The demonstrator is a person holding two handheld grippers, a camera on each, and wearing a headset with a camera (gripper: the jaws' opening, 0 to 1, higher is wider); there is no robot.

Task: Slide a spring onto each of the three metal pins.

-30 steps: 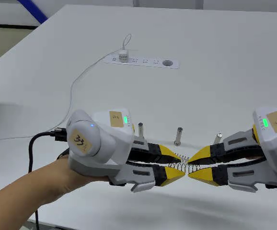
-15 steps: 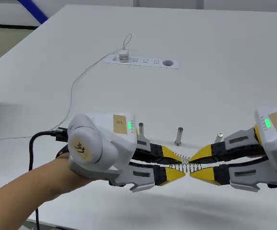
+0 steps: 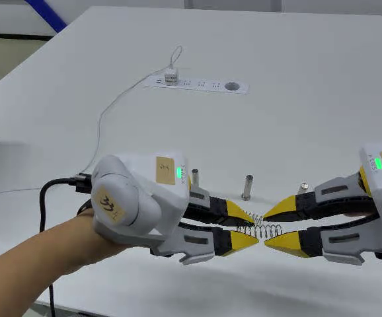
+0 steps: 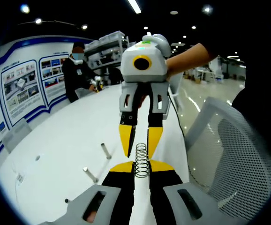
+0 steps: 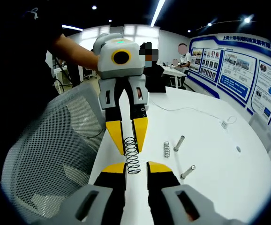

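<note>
Currently we see the left tool (image 3: 250, 228) pinching one spring (image 4: 141, 157) end; the right tool (image 3: 265, 229), slightly open, straddles the other, axis tip-to-tip.

In the head view the grey-and-white right gripper (image 3: 264, 230), with its yellow-tipped jaws, is cut off by the right edge. Only the top of the rightmost short metal pin (image 3: 303, 188) clears its upper jaw. The white housing of the left gripper (image 3: 252, 228) hides the foot of the leftmost short metal pin (image 3: 194, 177) and most of the person's hand (image 3: 92, 239). The forearm runs off the bottom-left corner. In the left gripper view the near end of the thin steel coil spring (image 4: 141, 159) sinks between the jaws, so the contact itself is hidden; it is probably pinched. The markings on the white power strip (image 3: 197, 84) are too small to read.
</note>
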